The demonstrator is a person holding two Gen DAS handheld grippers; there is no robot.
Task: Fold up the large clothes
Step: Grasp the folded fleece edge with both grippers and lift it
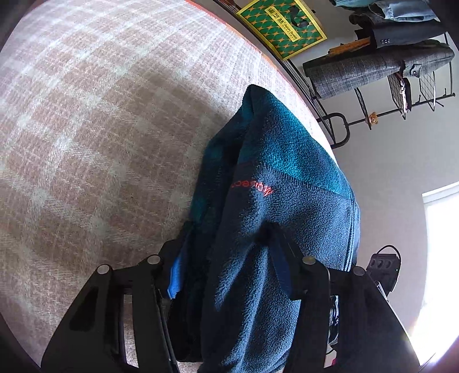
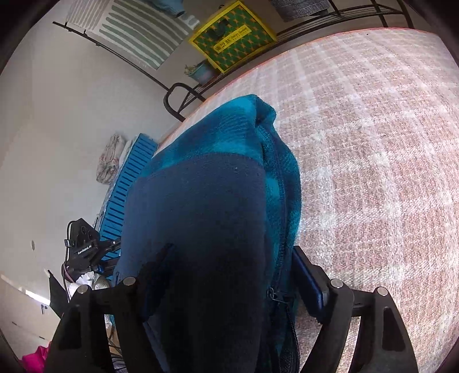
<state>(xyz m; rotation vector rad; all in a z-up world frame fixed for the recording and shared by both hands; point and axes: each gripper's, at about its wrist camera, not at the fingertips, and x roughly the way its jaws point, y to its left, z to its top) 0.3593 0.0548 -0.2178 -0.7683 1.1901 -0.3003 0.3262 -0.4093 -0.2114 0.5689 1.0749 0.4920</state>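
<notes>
Left hand-held gripper point(image 1: 226, 266) is clamped on a thick bunch of the fleece jacket point(image 1: 287, 200): its fingers press into the fabric from both sides, with several layers gathered between them. Right hand-held gripper point(image 2: 229, 275) is likewise clamped on the same jacket, its fingers sunk into the dark navy panel on one side and set against the zipper point(image 2: 279, 200) edge on the other.

Beyond the fingers, the jacket runs forward as a doubled-up bundle, navy near the grippers and teal toward its far end. That end reaches the plaid bed cover point(image 1: 100, 129) close to the bed's edge. Whether the bundle rests fully on the cover or is partly lifted cannot be determined from either view. An embroidered red logo point(image 1: 252, 188) shows on the left-side panel.

Assessment of progress: the garment appears gathered lengthwise, not laid flat, so at most a first fold is in hand. Spreading, squaring the edges and the closing folds appear to be outstanding.

Farther off, a metal rack point(image 1: 396, 94) carrying other clothing and a yellow-and-green box point(image 1: 282, 27) stand past the bed.
</notes>
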